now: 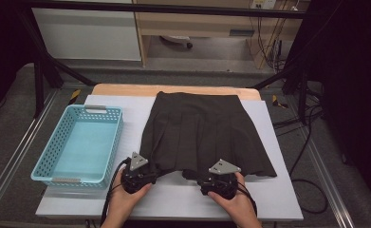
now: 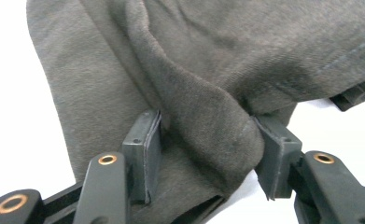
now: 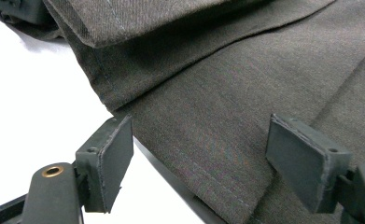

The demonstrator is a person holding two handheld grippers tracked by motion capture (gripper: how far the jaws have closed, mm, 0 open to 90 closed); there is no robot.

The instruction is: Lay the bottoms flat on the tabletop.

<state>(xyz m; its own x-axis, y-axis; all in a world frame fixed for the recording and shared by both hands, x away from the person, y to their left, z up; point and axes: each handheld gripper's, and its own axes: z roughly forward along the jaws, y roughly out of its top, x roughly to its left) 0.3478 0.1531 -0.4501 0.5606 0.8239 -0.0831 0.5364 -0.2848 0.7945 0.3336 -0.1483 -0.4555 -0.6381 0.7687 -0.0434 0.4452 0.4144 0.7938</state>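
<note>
Both grippers' fingers (image 1: 150, 172) half hidden under skirt (image 1: 199, 128) hem.

Colours: dark skirt, white bench top, light blue basket.

Skirt (image 1: 204, 135) is dark grey-brown, plain weave, pleated, with faint lighter stitch lines along the hem. Bench (image 1: 264, 199) has a white sheet on top; a tan wood edge shows at the far side. Basket (image 1: 57, 142) is light blue with a grid of small holes in its walls. Left hand-held gripper (image 1: 140, 178) and right hand-held gripper (image 1: 218, 183) are black, with grey triangular top plates, dark grey pads and brass-coloured rivets.
</note>
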